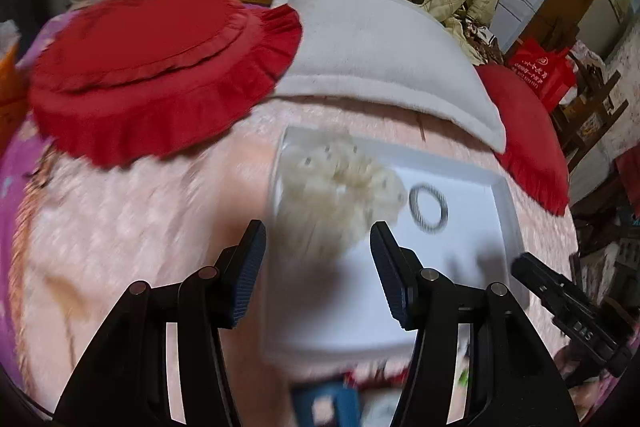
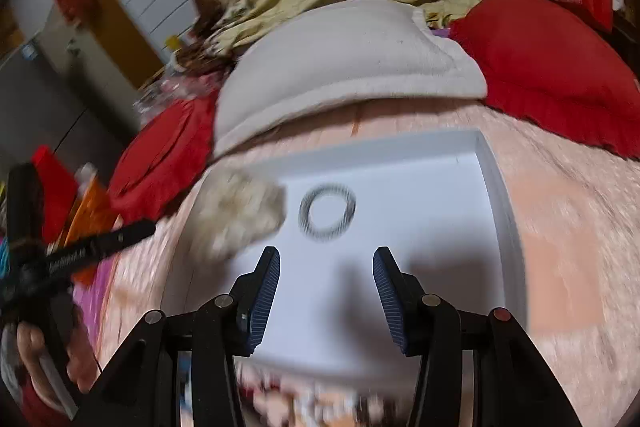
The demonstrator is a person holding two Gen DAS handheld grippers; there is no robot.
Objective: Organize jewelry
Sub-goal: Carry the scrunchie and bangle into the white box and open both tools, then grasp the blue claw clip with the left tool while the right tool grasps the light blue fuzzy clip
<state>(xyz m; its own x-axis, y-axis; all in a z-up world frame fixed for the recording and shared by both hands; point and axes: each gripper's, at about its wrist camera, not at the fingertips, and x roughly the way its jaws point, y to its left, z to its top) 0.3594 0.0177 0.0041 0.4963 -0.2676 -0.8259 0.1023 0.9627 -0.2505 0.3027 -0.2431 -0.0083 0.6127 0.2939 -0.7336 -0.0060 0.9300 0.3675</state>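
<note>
Pink blanket (image 2: 560,227), white tray (image 2: 494,195) holding dark bracelet (image 2: 327,212), cream beads (image 1: 340,183); left gripper (image 1: 318,267), right gripper (image 2: 326,283), fingers released

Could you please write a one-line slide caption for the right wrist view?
Open right gripper hovers over a white tray holding a dark ring and a cream beaded piece.

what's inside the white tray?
The white tray holds a dark beaded ring bracelet and a blurred cream pearl-like cluster at its left end. Whatever lies under the cluster is hidden.
</note>
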